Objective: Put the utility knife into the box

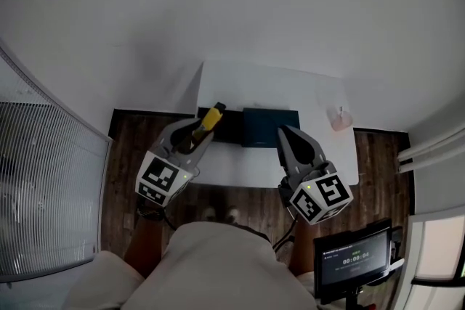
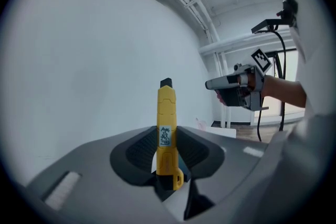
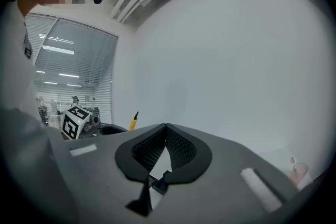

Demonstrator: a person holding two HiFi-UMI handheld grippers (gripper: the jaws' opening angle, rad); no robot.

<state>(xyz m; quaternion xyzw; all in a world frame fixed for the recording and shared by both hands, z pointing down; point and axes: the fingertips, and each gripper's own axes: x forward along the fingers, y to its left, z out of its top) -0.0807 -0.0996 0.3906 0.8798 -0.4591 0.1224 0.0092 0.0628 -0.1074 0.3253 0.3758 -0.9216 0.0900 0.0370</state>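
Left gripper (image 2: pixel 167 144) is pinching the yellow utility knife (image 2: pixel 166 113) by its lower end, with the rest poking out past the jaws. It's not in the box yet. Right gripper (image 3: pixel 166 127) has its jaws pressed together on nothing. The dark box (image 1: pixel 270 127) sits on the white table (image 1: pixel 240 165) – just ahead of both grippers.

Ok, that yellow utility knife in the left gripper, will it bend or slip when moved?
Probably stiff: the utility knife stands straight above the left gripper with its top unsupported. It could pivot or slip, since only its lower end is clamped and the casing looks smooth. Likely light, being slim plastic.
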